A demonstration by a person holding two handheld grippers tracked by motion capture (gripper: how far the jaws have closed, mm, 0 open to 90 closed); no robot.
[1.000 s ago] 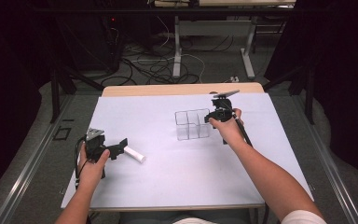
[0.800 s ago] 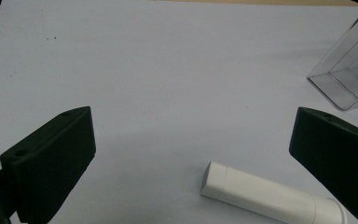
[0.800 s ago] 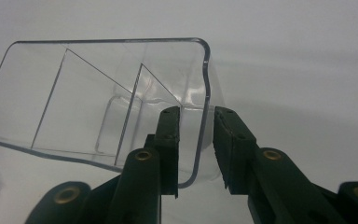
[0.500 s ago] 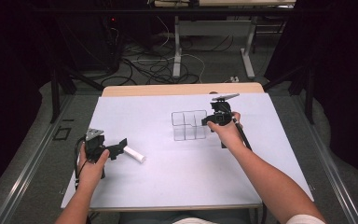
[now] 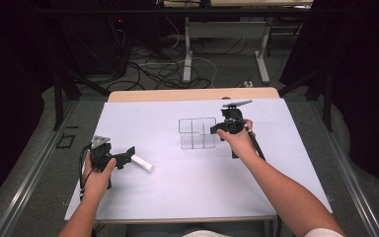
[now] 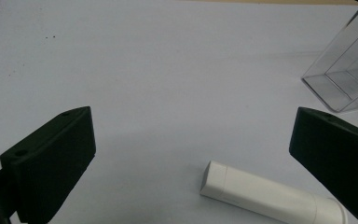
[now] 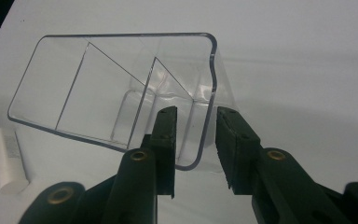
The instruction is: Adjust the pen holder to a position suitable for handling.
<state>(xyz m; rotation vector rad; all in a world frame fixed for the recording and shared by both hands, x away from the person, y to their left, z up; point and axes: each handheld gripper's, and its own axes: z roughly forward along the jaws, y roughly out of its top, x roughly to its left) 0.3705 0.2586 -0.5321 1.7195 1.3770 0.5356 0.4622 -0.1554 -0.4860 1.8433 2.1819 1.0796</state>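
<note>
Compartments of the clear divided organizer (image 5: 197, 132) on the tabletop (image 5: 187, 192) hold nothing. Right hand-held gripper (image 7: 195, 135) straddles its near wall, jaws just easing apart. Left hand-held gripper (image 6: 191, 154), released, flanks a white tube (image 6: 270, 196) lying left of the organizer.

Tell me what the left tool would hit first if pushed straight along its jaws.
Probably the white tube, lying between the left tool's open jaws; the clear organizer stands farther on, off to one side.

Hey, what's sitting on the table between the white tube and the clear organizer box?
Nothing: in the high view, only bare white table cover lies between the white tube and the clear organizer box.
</note>
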